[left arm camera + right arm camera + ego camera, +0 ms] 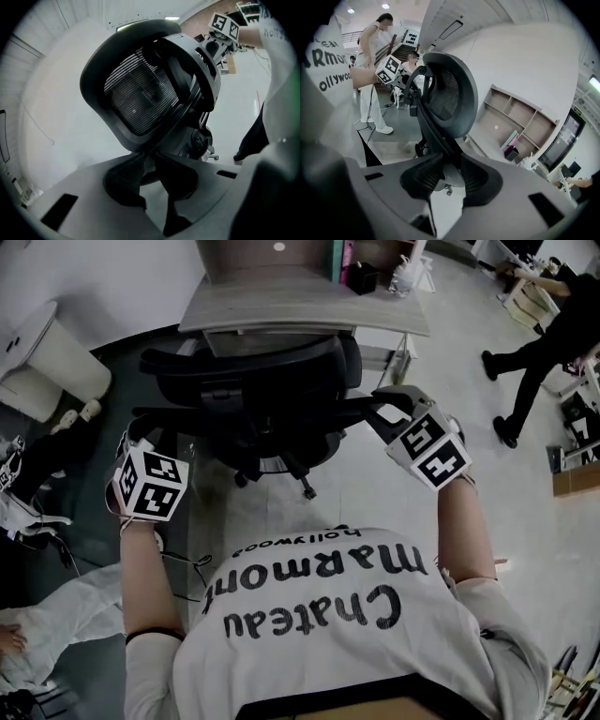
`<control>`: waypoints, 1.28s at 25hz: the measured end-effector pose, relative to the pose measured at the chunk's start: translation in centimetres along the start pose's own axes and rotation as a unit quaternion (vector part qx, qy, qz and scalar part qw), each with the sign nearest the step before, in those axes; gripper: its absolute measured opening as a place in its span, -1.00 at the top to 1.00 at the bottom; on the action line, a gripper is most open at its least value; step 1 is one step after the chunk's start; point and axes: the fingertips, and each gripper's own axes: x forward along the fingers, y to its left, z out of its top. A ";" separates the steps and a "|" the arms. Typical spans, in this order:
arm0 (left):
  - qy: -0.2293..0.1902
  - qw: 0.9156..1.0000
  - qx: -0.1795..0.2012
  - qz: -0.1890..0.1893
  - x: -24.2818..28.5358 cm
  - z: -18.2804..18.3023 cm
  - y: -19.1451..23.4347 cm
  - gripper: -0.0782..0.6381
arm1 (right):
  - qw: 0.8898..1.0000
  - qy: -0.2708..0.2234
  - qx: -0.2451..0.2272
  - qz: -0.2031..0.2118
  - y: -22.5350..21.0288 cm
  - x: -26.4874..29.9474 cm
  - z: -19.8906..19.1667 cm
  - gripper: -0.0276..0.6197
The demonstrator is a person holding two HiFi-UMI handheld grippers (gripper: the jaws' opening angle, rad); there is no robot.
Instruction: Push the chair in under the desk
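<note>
The black office chair (253,381), with a mesh back, curved armrests and a castered star base, stands on the pale floor (375,493). It is close up to the near edge of the grey wood-grain tabletop (300,307). The left gripper (139,435) is at its left armrest and the right gripper (382,412) at its right armrest. The left fingers (124,180) and the right fingers (480,176) are narrowly spread, with black chair frame at their tips. I cannot tell whether they pinch it.

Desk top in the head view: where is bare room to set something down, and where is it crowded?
The desk is bare along its front strip, nearest the chair. Its back right corner is crowded: a black box and a clear item. Pale floor right of the chair is free too.
</note>
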 end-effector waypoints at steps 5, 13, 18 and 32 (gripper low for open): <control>-0.003 1.000 0.010 0.001 2.4 -0.9 2.6 0.56 | 1.000 0.012 0.005 -0.014 0.4 2.0 1.7 0.53; -0.033 0.999 -0.012 0.008 5.6 -1.7 6.4 0.58 | 0.998 0.037 0.000 -0.049 0.7 5.4 4.3 0.31; -0.083 0.994 -0.067 -0.021 5.4 -1.4 6.5 0.58 | 0.995 0.068 0.010 -0.077 -0.5 6.1 4.1 0.36; -0.186 0.968 -0.166 -0.038 1.8 1.1 3.7 0.58 | 0.974 -0.013 0.191 -0.122 -1.8 5.0 3.1 0.07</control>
